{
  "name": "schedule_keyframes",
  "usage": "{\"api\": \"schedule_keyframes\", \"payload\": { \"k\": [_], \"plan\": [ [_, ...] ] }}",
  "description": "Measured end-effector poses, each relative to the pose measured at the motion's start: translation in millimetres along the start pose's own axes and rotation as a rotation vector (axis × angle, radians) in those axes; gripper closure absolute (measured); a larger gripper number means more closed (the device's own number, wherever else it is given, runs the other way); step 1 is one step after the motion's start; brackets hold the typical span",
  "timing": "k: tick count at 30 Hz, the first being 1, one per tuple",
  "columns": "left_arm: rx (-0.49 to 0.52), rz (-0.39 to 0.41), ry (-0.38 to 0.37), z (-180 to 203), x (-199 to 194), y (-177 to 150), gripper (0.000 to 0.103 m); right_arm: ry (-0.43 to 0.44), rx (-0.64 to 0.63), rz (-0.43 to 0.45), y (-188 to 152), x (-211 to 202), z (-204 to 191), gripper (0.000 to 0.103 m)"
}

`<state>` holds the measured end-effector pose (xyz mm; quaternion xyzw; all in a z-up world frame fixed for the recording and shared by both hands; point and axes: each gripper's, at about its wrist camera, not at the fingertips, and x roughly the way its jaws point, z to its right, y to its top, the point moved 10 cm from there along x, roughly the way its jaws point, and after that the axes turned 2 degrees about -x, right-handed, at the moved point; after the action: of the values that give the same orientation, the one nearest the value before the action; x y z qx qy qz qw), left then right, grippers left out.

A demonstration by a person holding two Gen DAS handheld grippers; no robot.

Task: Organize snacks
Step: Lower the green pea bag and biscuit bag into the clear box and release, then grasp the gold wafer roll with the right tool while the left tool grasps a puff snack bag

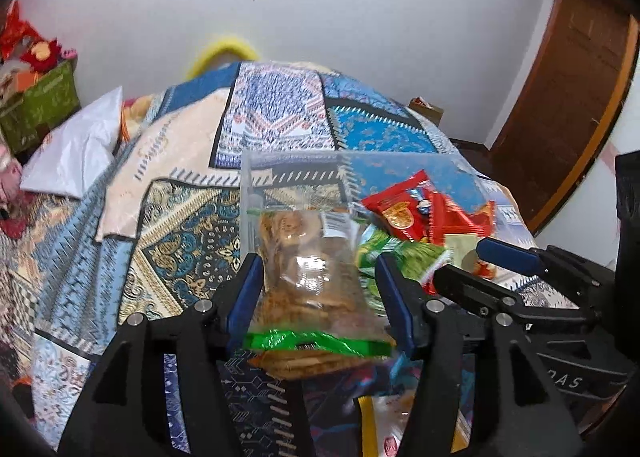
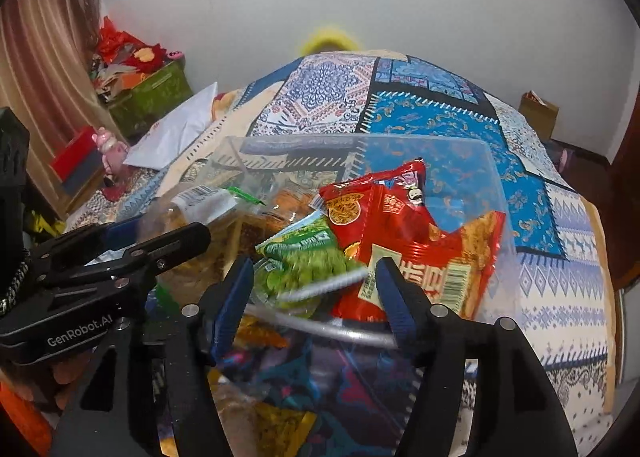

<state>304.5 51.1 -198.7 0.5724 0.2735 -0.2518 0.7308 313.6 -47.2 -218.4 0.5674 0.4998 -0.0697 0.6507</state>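
- Cookie bag (image 1: pixel 312 277), clear with a green seal strip, hangs between the jaws of the left gripper (image 1: pixel 318 261), over the near left part of the bin (image 1: pixel 250 185)
- The left jaws stand partly apart; the bag fills most of the gap and looks blurred, so I judge it loose, not pinched
- Green pack (image 2: pixel 304 261) lies between the jaws of the right gripper (image 2: pixel 315 263), over the middle of the bin; these jaws stand partly apart too, with a clear gap on the right side of the pack
- Step in hand, as I judge it: drop both snacks into the bin
- To do it well: keep each gripper above the bin until its snack is clear of the pads, then lift straight up and away so no finger drags a wrapper back out
- The two grippers sit close side by side; pulling them apart rather than across each other avoids a knock
- Red packet (image 2: pixel 384 225) already leans in the right part of the bin, touching the green pack, and may tip it
- The bin's thin near rim lies just under the right fingers and could catch them
- More packets (image 2: pixel 276 429) lie loose in front of the bin, still to sort
- The bin rests on a quilt (image 2: pixel 440 125), soft footing that may let it shift
- Pillow (image 1: pixel 76 153) and green box (image 1: pixel 40 105) lie well apart to the left, out of the way
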Motion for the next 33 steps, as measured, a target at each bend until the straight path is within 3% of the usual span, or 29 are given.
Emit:
{"api": "schedule_keyframes", "payload": {
  "k": [2, 9, 12, 14, 27, 31, 33],
  "plan": [
    [0.017, 0.02, 0.008, 3, -12, 2, 0.035, -0.003, -0.005, 0.015, 1, -10, -2, 0.043],
    [0.045, 0.061, 0.014, 5, -53, -3, 0.035, -0.022, -0.019, 0.058, -5, -46, -6, 0.043],
    [0.052, 0.063, 0.024, 2, -67, -12, 0.035, -0.024, -0.012, 0.057, -15, -56, -7, 0.037],
    [0.051, 0.053, 0.026, -1, -75, -21, 0.035, -0.024, -0.007, 0.058, -23, -60, -8, 0.032],
    [0.034, -0.099, 0.039, -21, -69, -97, 0.035, 0.038, 0.006, -0.11, -98, -24, -39, 0.032],
    [0.017, -0.138, 0.028, -21, -64, -116, 0.035, 0.04, 0.008, -0.151, -111, -14, -42, 0.042],
    [0.016, -0.154, 0.021, -17, -63, -122, 0.035, 0.056, 0.022, -0.164, -115, -12, -42, 0.053]
  ]
}}
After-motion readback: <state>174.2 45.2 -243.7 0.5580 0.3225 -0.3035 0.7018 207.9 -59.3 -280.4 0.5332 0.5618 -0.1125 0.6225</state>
